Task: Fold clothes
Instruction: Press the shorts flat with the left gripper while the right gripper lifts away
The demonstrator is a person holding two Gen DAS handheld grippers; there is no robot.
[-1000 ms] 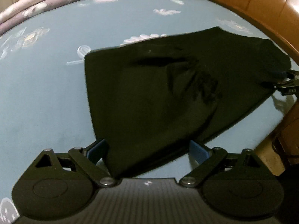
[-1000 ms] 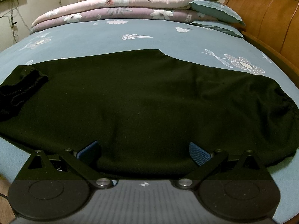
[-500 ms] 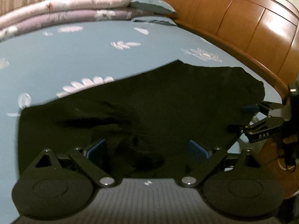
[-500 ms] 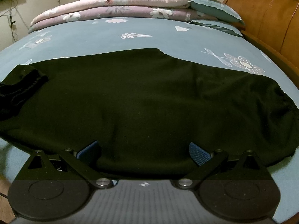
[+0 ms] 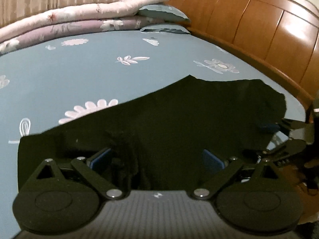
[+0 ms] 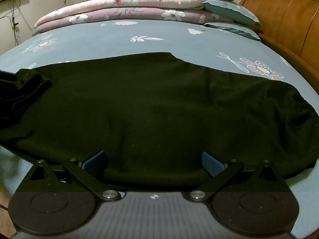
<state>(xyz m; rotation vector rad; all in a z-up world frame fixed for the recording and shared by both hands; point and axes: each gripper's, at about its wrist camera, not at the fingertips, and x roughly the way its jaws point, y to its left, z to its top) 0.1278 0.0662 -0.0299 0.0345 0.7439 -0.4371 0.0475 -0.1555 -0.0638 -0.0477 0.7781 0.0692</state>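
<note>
A black garment (image 6: 159,103) lies spread flat across the blue flowered bed sheet (image 6: 99,39). Its left end is turned over into a ribbed, bunched flap (image 6: 28,87). My right gripper (image 6: 153,159) is open at the garment's near edge, and the cloth lies between its blue pads (image 6: 212,164). In the left wrist view the same garment (image 5: 179,119) has a rumpled patch (image 5: 127,155) close to my left gripper (image 5: 155,157), which stands open over the cloth. The right gripper (image 5: 265,139) also shows there, at the garment's right end, with its jaws apart.
Folded pink and purple quilts (image 6: 129,8) and teal pillows (image 6: 229,10) are stacked at the far end of the bed. A wooden bed board (image 5: 259,29) runs along the right side. The bed's near edge lies just under both grippers.
The left wrist view has swung up from looking down on the cloth to a low, level view across the bed, closer to the garment. The right gripper has stayed still.
</note>
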